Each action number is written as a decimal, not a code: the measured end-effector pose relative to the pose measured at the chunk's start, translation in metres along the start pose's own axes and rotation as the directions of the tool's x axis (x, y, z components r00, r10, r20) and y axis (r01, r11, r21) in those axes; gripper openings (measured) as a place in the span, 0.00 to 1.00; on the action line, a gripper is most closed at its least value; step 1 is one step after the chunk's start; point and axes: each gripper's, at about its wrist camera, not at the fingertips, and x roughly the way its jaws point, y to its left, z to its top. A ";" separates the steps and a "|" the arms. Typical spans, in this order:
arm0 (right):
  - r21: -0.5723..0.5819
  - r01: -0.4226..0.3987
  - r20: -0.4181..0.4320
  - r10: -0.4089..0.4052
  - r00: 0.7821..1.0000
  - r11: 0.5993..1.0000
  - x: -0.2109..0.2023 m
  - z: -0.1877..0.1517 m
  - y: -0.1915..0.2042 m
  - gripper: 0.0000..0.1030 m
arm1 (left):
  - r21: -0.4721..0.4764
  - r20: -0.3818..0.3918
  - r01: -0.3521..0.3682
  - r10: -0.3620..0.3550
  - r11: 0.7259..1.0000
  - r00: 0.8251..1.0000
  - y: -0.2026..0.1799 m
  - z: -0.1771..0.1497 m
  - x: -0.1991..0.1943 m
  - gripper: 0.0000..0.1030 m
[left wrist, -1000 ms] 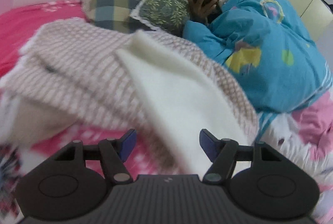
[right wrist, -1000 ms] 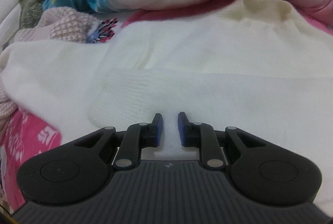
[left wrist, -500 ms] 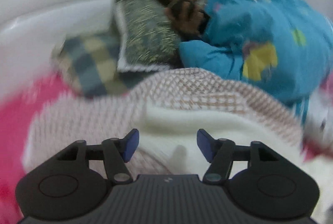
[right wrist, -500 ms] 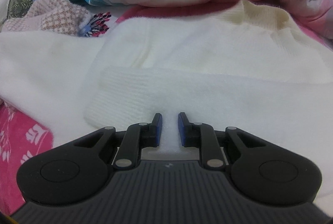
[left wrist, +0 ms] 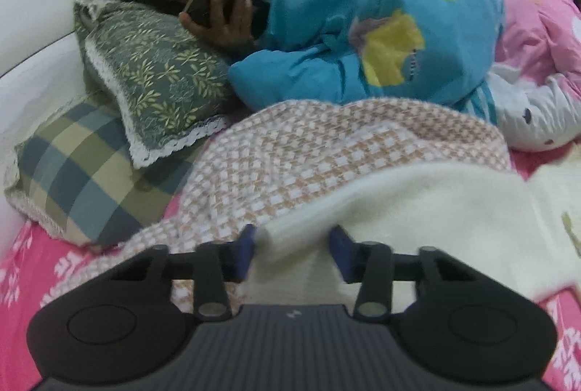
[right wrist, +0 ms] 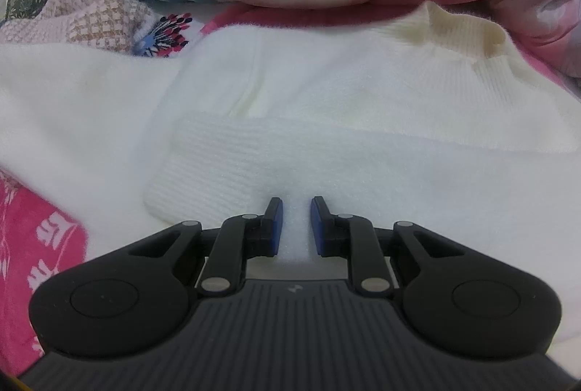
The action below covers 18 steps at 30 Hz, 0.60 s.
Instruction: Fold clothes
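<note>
- Since a sec ago your left gripper (left wrist: 292, 251) swung round to the white sweater's (left wrist: 435, 209) cuff end; jaws have just been closing, cuff between them, pads on the fabric.
- Sweater lies over the checked knit (left wrist: 326, 154), by the pillows (left wrist: 156, 78), on the pink bed.
- Your right gripper (right wrist: 293, 225): narrow, pinching a fold of sweater (right wrist: 326, 93), sleeve (right wrist: 225, 165) folded across the body.
</note>
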 end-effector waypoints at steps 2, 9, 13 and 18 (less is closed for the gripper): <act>0.000 0.001 0.001 -0.001 1.000 1.000 0.000 0.000 0.000 0.16 | -0.043 -0.008 0.055 -0.056 0.998 0.998 0.005 0.002 -0.005 0.16; 0.007 -0.013 0.021 0.013 1.000 1.000 -0.001 -0.003 -0.002 0.16 | -0.210 -0.023 0.145 -0.153 0.967 0.988 -0.004 0.013 -0.040 0.10; 0.005 -0.027 0.026 0.027 0.999 1.000 -0.002 -0.004 -0.005 0.16 | -0.181 -0.042 0.202 -0.213 0.963 0.976 -0.043 0.026 -0.073 0.10; 0.003 -0.080 0.042 0.080 0.996 0.997 -0.002 -0.007 -0.014 0.16 | -0.192 -0.058 0.382 -0.399 0.904 0.915 -0.108 0.044 -0.106 0.10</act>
